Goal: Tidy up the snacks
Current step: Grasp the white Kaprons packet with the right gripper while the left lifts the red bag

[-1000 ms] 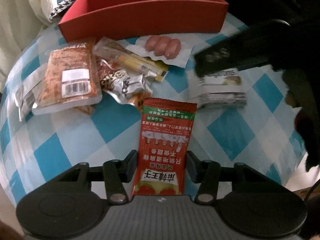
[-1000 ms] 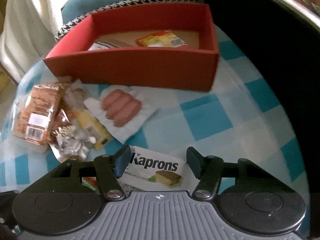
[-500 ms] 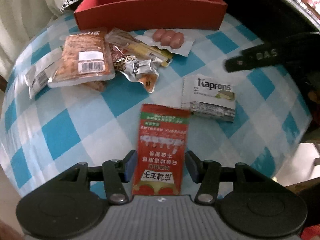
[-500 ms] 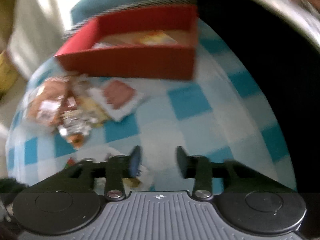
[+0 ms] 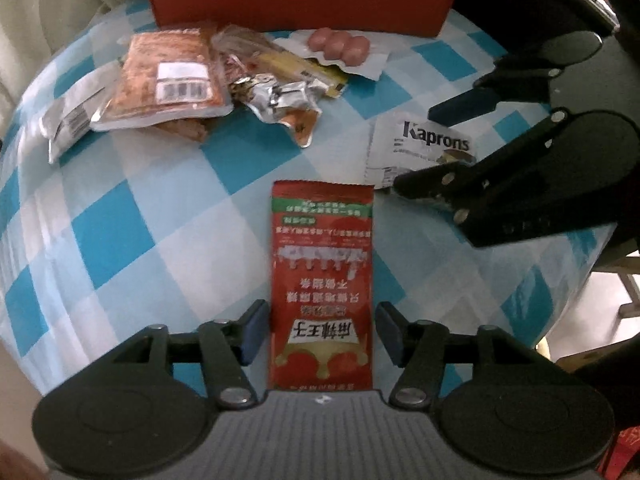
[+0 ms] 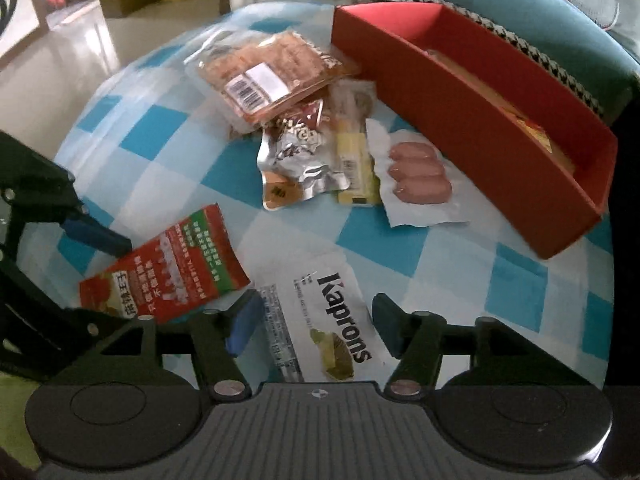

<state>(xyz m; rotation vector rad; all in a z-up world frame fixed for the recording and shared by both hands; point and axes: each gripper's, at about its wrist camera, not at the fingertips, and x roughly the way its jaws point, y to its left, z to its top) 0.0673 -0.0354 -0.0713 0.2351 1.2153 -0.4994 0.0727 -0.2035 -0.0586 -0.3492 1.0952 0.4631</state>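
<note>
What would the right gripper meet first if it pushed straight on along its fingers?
Most likely the white Kaprons snack packet, lying flat on the checked tablecloth between the right gripper's open jaws; depth is unclear.

The worktop [image 6: 384,240] wears a cloth of blue and white checks. At its far edge stands a red box [image 6: 496,152], open on top. Just in front of the box lies a sealed pack of sausages [image 6: 418,178], beside a yellow bar [image 6: 352,160], a crumpled silver pouch [image 6: 298,164] and a clear pack of brown snacks with a barcode label [image 6: 268,76], these overlapping in a loose heap. Nearer, well apart from the heap, a red sachet [image 6: 168,264] and a white Kaprons packet [image 6: 324,320] lie flat, just beside each other.
</note>
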